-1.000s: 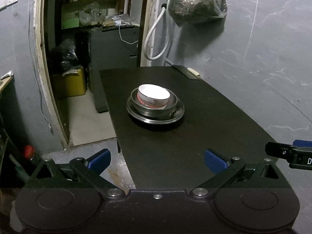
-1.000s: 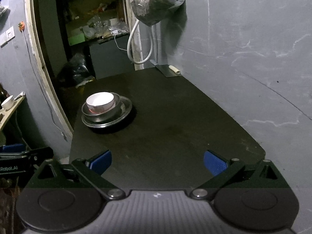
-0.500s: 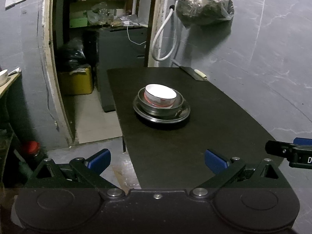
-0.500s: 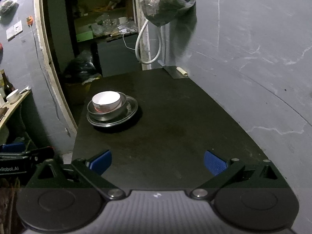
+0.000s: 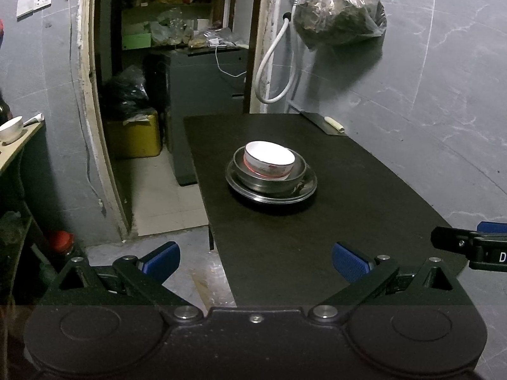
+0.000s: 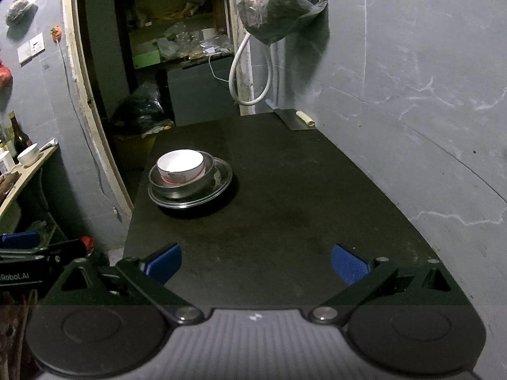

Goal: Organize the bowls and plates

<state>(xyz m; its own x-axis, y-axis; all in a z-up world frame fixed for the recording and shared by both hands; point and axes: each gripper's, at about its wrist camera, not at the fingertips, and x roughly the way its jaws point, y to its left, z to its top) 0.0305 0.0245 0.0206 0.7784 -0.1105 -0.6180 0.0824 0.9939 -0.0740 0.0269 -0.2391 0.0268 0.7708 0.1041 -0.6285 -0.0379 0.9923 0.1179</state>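
Observation:
A white bowl with a red band sits inside a steel bowl, which sits on a steel plate on the black table. The same stack shows in the right wrist view: white bowl, steel bowl, steel plate. My left gripper is open and empty, held back over the table's near left edge. My right gripper is open and empty over the table's near end. Each gripper shows at the edge of the other's view.
A knife lies at the table's far right corner. A grey wall runs along the right, with a hanging bag and a white hose. A doorway with clutter opens on the left. A side shelf holds a cup.
Both grippers have drawn back from the stack and swung slightly left; the stack sits further right in both views. The stack has not moved on the table. Both grippers stay open.

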